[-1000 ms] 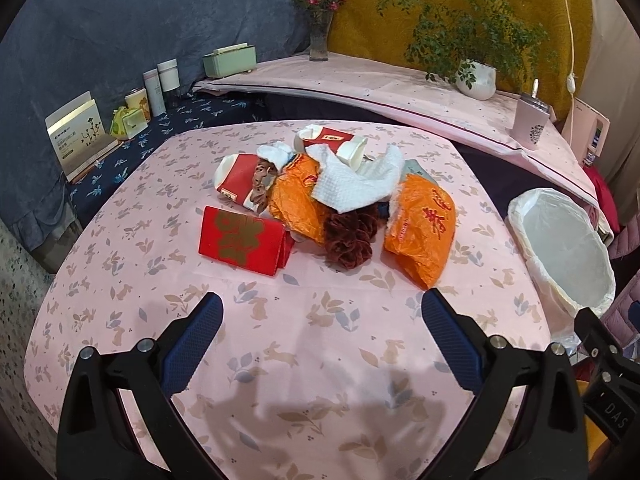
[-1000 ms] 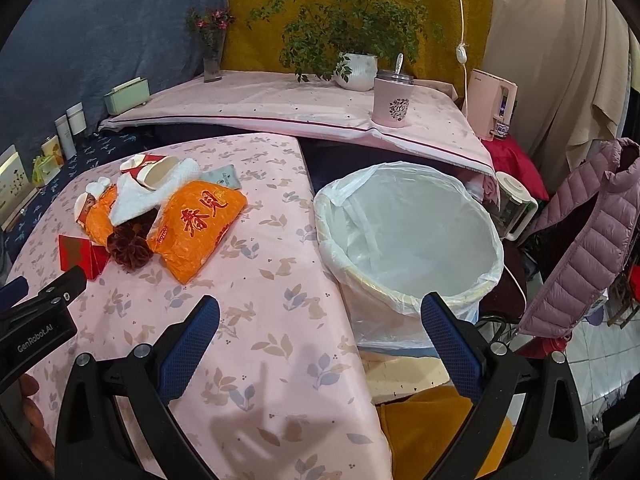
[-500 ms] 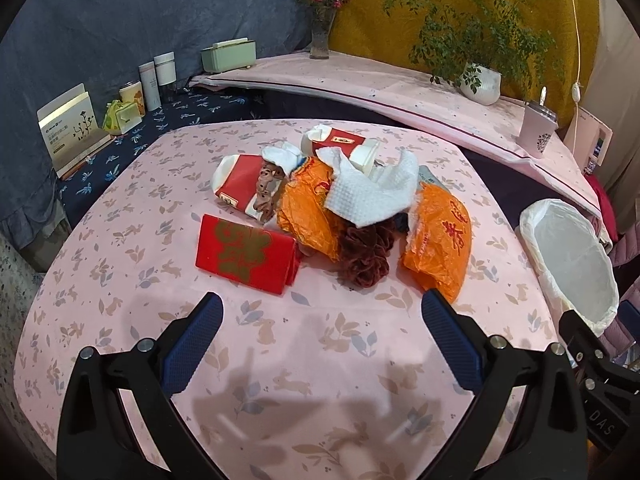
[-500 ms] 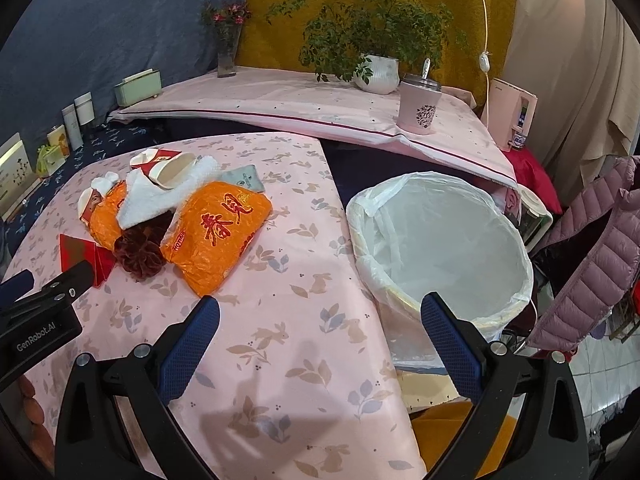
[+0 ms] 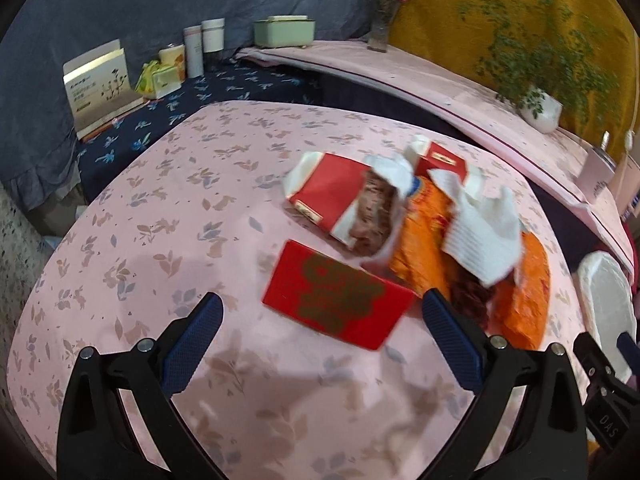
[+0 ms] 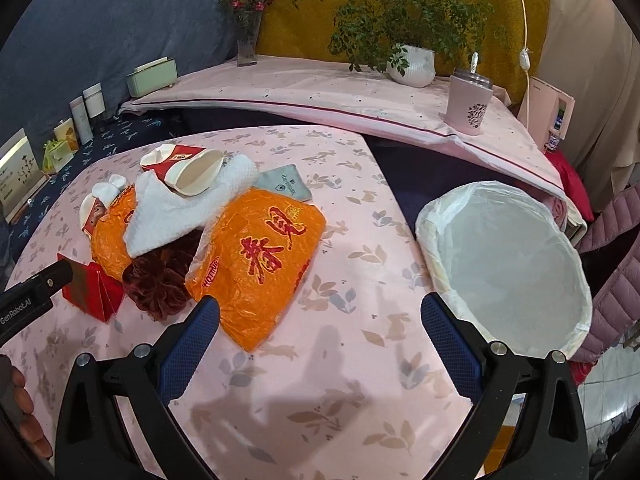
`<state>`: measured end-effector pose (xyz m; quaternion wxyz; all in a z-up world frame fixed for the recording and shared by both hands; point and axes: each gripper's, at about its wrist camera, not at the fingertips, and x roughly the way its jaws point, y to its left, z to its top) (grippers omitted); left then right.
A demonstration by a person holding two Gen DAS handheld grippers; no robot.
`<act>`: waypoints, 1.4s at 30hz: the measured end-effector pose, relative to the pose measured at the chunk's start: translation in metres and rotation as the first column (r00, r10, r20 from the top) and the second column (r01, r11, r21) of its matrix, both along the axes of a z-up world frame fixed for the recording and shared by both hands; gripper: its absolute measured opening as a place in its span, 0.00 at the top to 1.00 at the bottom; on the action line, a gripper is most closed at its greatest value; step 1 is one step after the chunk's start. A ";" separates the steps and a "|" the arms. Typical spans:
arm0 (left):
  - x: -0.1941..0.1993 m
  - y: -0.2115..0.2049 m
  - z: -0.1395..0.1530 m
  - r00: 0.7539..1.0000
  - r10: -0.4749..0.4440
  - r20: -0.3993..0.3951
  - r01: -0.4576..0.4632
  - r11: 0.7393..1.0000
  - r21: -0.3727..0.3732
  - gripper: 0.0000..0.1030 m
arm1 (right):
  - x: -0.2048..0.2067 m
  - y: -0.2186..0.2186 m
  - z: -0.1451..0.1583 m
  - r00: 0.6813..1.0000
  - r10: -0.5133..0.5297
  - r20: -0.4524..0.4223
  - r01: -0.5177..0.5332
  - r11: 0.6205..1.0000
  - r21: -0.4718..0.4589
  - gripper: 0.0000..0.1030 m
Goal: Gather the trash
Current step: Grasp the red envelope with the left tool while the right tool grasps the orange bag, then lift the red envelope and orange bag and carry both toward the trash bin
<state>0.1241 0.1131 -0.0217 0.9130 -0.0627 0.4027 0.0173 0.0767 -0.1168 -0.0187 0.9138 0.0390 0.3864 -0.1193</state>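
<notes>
A pile of trash lies on the pink table (image 5: pixel 168 216): a red box (image 5: pixel 336 296), a red and white carton (image 5: pixel 332 196), orange wrappers (image 6: pixel 260 256), a white tissue (image 5: pixel 484 236) and a brown paper frill (image 6: pixel 164 276). My left gripper (image 5: pixel 320 336) is open, low over the table, just in front of the red box. My right gripper (image 6: pixel 320 336) is open over the table between the big orange wrapper and the lined white bin (image 6: pixel 508 264) at the right edge.
A shelf behind holds a potted plant (image 6: pixel 412 60), a pink cup (image 6: pixel 468 104), a flower vase (image 6: pixel 246 40) and a green box (image 6: pixel 152 76). Bottles and cartons (image 5: pixel 100 84) stand at the far left. A pink jacket (image 6: pixel 616 264) hangs right of the bin.
Both grippers have moved forward and to the left, closer to the trash pile. The left one now faces the red box closely. Both stay open.
</notes>
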 end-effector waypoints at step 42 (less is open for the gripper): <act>-0.037 -0.030 -0.009 0.978 -0.201 -0.061 0.193 0.975 -0.111 0.94 | -0.019 -0.015 -0.012 0.999 0.008 -0.032 -0.004 0.991 0.133 0.90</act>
